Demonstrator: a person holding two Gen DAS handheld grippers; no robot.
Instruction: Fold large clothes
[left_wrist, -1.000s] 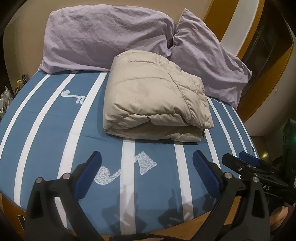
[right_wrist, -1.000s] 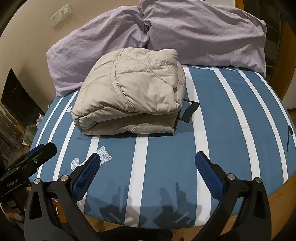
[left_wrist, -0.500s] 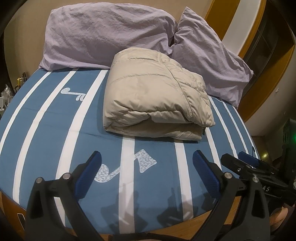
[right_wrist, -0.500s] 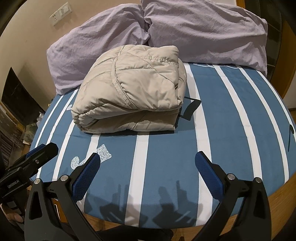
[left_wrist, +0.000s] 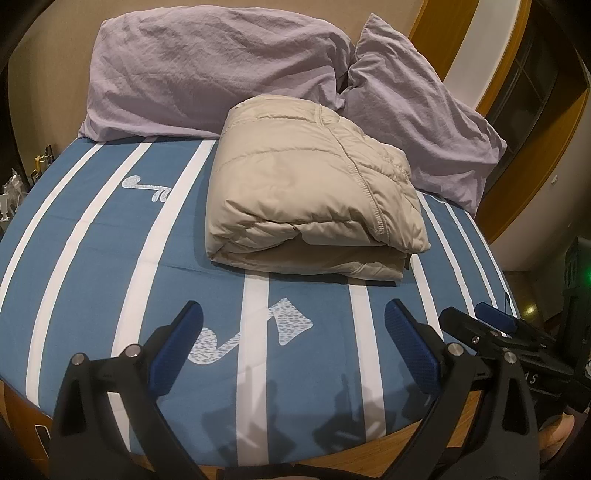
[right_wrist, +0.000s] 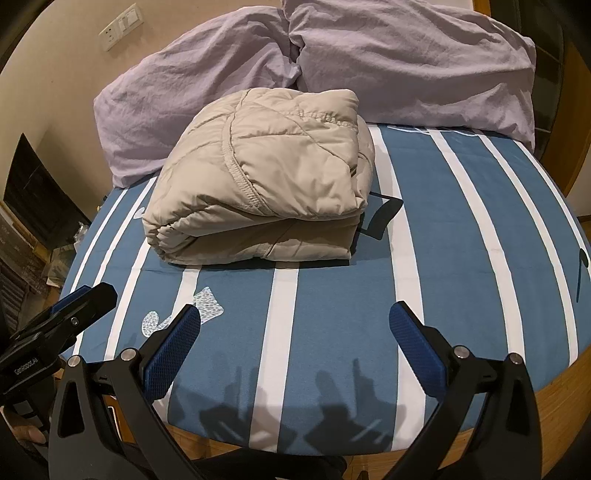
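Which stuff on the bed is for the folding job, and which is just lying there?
For the job:
beige puffy jacket, folded in a bundle
left tongs, open
right tongs, open

Just there:
two purple pillows behind the jacket
striped blue sheet
wall socket
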